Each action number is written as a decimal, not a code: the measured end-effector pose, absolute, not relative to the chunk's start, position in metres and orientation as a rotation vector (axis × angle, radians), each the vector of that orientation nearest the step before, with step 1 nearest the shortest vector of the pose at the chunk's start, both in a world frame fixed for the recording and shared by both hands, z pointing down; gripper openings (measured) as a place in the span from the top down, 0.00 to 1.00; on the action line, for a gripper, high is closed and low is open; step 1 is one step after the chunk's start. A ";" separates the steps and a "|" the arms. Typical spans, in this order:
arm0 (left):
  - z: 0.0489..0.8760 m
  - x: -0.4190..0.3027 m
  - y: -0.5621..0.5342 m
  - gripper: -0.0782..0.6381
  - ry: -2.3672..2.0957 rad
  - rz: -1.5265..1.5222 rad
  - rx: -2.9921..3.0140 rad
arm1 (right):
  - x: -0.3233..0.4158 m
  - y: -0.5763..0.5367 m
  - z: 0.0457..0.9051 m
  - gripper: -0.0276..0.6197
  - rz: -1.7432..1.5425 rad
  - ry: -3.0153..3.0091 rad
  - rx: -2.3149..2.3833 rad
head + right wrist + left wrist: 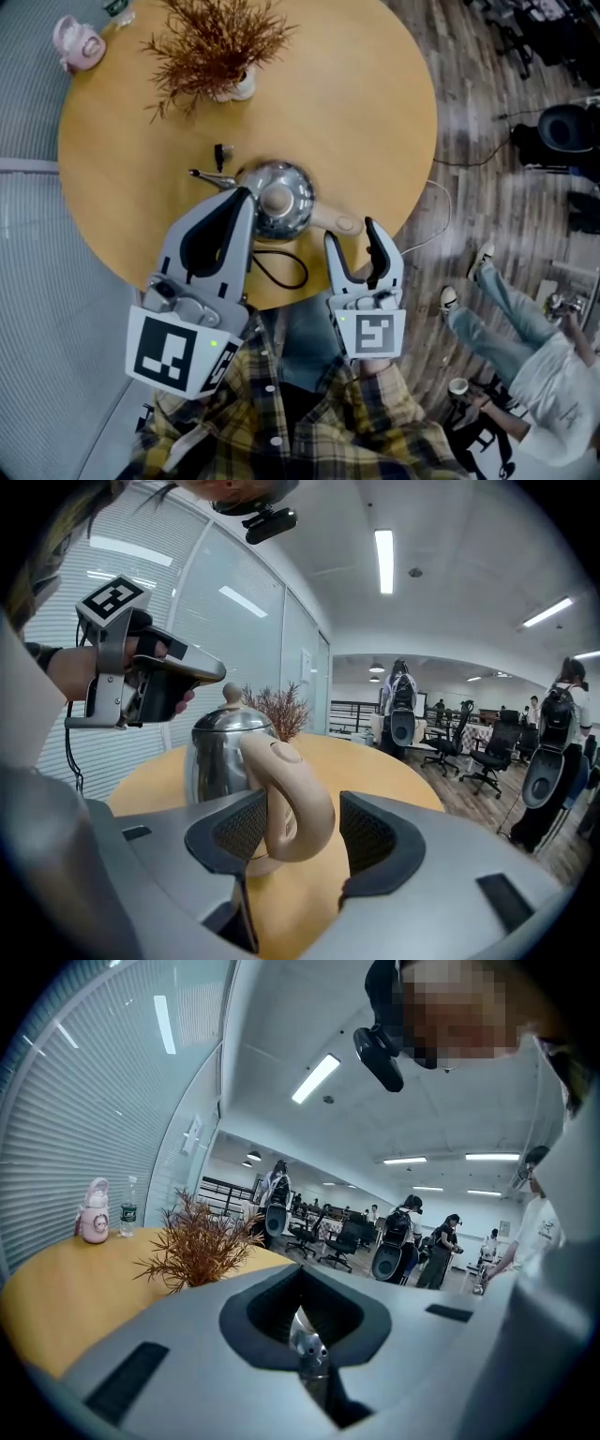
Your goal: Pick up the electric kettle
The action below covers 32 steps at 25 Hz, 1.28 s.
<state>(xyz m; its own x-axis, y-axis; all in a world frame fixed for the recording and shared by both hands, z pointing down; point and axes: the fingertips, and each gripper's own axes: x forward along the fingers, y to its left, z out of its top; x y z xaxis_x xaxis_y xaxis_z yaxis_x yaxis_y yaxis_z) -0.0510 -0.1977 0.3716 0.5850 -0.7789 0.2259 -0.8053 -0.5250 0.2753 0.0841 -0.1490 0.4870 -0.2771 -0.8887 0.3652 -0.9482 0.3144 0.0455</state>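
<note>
A shiny steel electric kettle (279,199) with a beige handle (336,221) stands near the front edge of the round wooden table (375,112). My right gripper (352,234) is open. In the right gripper view the handle (291,799) stands between its jaws, close to the left pad, with a gap to the right one. My left gripper (242,199) hangs over the kettle's left side, its tips together. Through the gap between its jaws in the left gripper view, a bit of shiny metal (305,1340) shows. The right gripper view shows the left gripper (202,674) level with the lid knob.
A dried plant in a white vase (217,42) stands at the table's far side, with a pink bottle (80,42) at the far left. A black cord (281,267) loops at the near edge. A seated person (525,356) and office chairs are on the right.
</note>
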 end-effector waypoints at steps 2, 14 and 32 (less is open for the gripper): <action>0.375 -0.050 -0.200 0.89 -1.284 0.102 2.473 | 0.084 -0.153 0.492 0.59 0.236 -2.263 1.649; 0.385 -0.052 -0.206 0.89 -1.285 0.096 2.458 | 0.097 -0.183 0.509 0.59 0.236 -2.208 1.732; 0.390 -0.052 -0.203 0.89 -1.311 0.056 2.418 | 0.091 -0.228 0.516 0.81 0.260 -2.210 1.756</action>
